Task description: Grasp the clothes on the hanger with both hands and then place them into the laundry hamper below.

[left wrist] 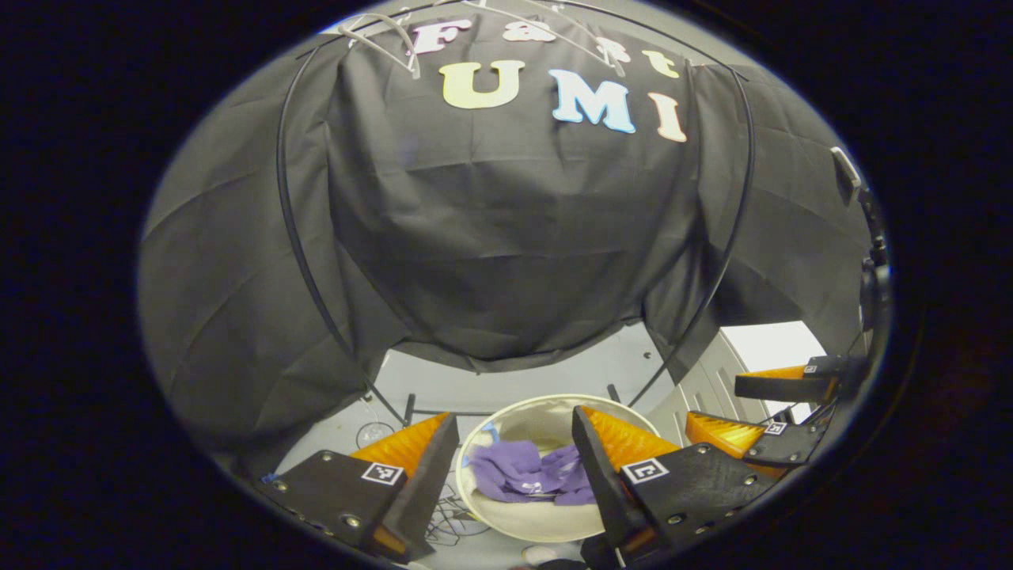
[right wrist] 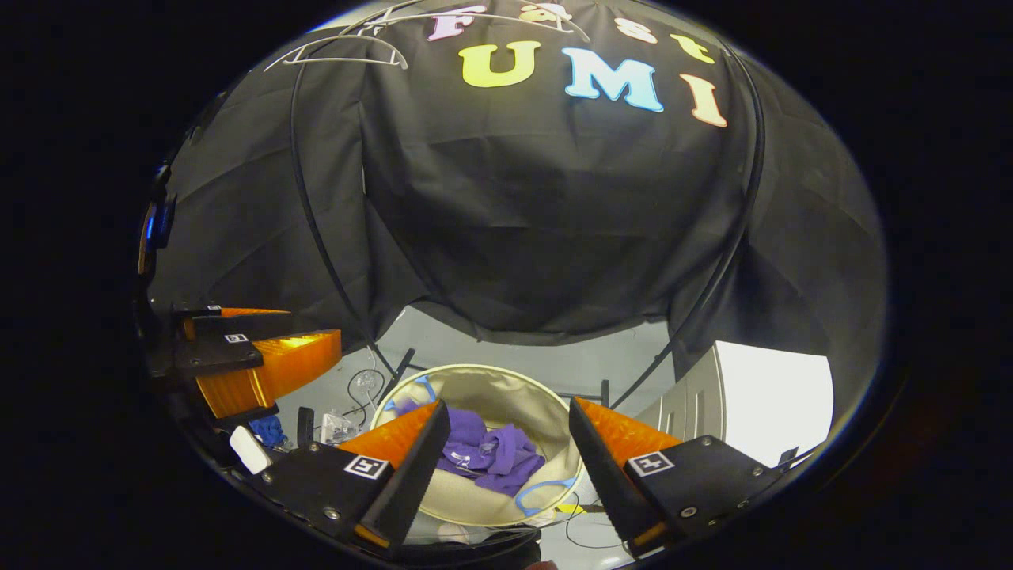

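A: What is the biggest thing there?
B: The black cloth wall (left wrist: 506, 237) of the booth; it hangs behind everything, and a thin black cable (left wrist: 289, 237) curves down on each side of it; below its edge is the pale floor (left wrist: 554, 372).

A: And the hamper?
B: The laundry hamper (left wrist: 546, 522) is round and light, and it stands on the floor under the cloth; in the right gripper view it is seen from above, with a blue handle at its near rim.

A: Where are the clothes?
B: The purple clothes (left wrist: 526, 473) lie crumpled inside the hamper, on its bottom; in the right gripper view they (right wrist: 491, 453) lie in the same way; nothing holds them.

A: How are the claws?
B: The left claw (left wrist: 514, 451) is wide open above the hamper, with nothing between its fingers; the right claw (right wrist: 506, 439) is also wide open and empty, over the hamper; in the left gripper view the right claw shows at the right side, and its two fingers stand apart.

A: Anything small?
B: White hangers (left wrist: 380, 36) hang at the top of the cloth, bare; some thin wires (right wrist: 360, 388) lie on the floor, left of the hamper.
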### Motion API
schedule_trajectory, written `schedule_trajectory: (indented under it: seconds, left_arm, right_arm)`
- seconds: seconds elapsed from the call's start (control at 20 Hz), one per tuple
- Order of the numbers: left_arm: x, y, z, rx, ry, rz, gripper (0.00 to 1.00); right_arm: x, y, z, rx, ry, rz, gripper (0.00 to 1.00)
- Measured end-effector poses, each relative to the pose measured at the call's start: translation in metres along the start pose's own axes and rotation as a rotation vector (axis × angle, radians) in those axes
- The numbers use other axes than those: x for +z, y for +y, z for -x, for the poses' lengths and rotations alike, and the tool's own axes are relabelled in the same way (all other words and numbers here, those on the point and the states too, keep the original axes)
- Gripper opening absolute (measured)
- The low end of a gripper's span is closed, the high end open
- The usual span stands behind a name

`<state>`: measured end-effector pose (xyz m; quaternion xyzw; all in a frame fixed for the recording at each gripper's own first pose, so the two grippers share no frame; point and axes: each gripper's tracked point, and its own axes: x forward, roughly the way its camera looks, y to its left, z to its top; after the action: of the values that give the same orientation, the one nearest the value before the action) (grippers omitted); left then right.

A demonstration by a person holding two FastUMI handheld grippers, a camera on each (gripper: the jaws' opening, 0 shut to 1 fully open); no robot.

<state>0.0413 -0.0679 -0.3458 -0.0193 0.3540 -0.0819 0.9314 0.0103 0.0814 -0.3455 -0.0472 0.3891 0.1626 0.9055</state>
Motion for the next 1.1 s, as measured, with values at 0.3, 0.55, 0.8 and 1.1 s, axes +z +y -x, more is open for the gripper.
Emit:
schedule_trajectory:
  seconds: [0.3, 0.55, 0.8, 1.1]
  left_arm:
    - [0.054, 0.01, 0.031, 0.026, -0.139, -0.014, 0.84]
    - [0.139, 0.012, 0.087, 0.023, -0.333, -0.025, 0.84]
    - [0.199, 0.009, 0.127, 0.016, -0.483, -0.023, 0.84]
    - [0.235, 0.005, 0.202, 0.026, -0.592, -0.021, 0.84]
  right_arm:
    - [0.043, -0.007, 0.036, -0.063, -0.135, -0.011, 0.94]
    - [0.099, -0.017, 0.088, -0.116, -0.301, -0.027, 0.94]
    - [0.14, -0.03, 0.14, -0.152, -0.43, -0.037, 0.94]
    - [0.177, -0.053, 0.194, -0.191, -0.545, -0.054, 0.94]
